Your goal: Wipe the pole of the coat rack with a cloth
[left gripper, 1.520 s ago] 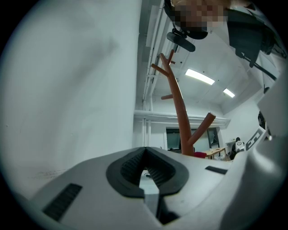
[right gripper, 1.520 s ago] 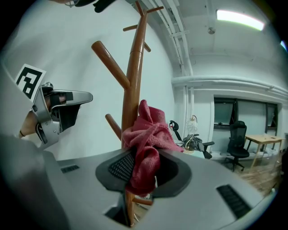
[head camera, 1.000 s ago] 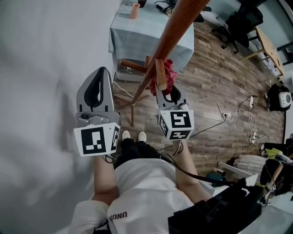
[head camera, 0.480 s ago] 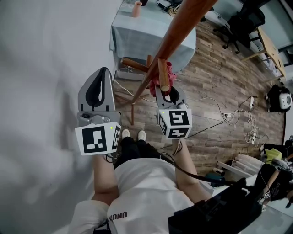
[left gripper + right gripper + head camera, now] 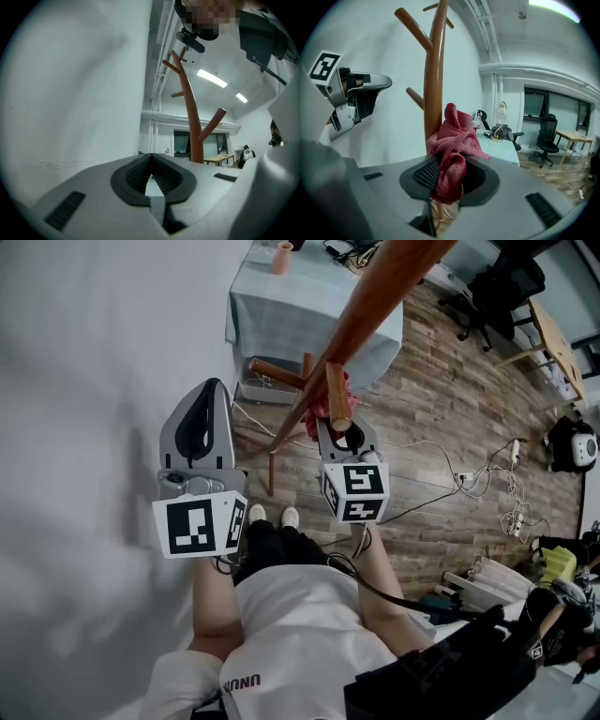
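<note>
The right gripper [image 5: 337, 430] sits at the centre of the head view with its jaws clamped on the red cloth [image 5: 325, 401]. The cloth is bunched against the brown pole [image 5: 367, 313] of the coat rack, just below the spot where a short peg [image 5: 337, 395] branches off. In the right gripper view the cloth [image 5: 457, 140] rises out of the right gripper [image 5: 451, 182] and presses on the pole [image 5: 434, 79], which runs up the middle of the frame.

Against the frame from a second ago, this gripper has crept a little up and to the left along the pole. Less of the cloth now shows past the peg.

The left gripper [image 5: 199, 423] stays where it was at left of centre, before the white wall [image 5: 84, 381] and well apart from the pole. Seen in its own view, the left gripper [image 5: 151, 174] has its jaws together with nothing between them.

A covered bench [image 5: 281, 310] stands at the top of the head view, beyond the rack's legs.
</note>
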`<state>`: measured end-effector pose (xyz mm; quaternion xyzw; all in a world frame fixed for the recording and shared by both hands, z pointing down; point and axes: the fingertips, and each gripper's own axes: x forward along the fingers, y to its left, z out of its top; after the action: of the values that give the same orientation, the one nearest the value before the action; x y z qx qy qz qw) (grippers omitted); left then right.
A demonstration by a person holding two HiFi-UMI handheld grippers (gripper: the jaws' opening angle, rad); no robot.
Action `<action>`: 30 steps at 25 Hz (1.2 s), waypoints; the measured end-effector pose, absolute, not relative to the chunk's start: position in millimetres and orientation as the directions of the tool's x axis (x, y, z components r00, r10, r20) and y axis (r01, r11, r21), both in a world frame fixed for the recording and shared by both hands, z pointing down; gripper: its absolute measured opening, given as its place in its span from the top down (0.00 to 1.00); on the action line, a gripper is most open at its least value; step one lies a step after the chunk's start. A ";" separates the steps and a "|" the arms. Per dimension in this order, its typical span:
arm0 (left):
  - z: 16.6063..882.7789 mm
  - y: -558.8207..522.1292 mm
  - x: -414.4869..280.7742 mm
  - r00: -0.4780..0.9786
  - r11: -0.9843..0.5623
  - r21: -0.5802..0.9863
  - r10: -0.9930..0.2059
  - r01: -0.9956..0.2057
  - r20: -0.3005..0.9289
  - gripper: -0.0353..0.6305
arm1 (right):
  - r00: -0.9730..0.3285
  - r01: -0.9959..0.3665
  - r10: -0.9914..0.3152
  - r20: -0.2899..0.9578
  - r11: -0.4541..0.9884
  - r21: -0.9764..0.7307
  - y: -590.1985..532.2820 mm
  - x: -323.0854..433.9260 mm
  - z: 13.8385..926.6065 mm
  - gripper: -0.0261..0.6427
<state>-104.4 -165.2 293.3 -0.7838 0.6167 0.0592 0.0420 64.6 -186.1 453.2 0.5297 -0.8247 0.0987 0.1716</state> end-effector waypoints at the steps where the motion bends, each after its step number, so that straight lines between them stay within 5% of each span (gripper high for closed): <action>1: 293.2 -165.5 -105.6 0.230 -0.234 0.012 -0.962 -0.972 -0.145 0.93 | -0.380 -0.907 -0.838 0.391 0.420 0.019 -186.3 64.4 454.4 0.79; 30: 304.5 -167.6 -110.1 0.216 -0.215 -0.019 -0.970 -0.976 -0.111 0.93 | -0.371 -0.901 -0.793 0.483 0.433 0.018 -186.6 63.2 495.3 0.79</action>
<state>-110.1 -167.6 304.5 -0.7786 0.6250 0.0372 0.0424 63.2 -186.6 495.3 0.5176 -0.8183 0.1256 0.2158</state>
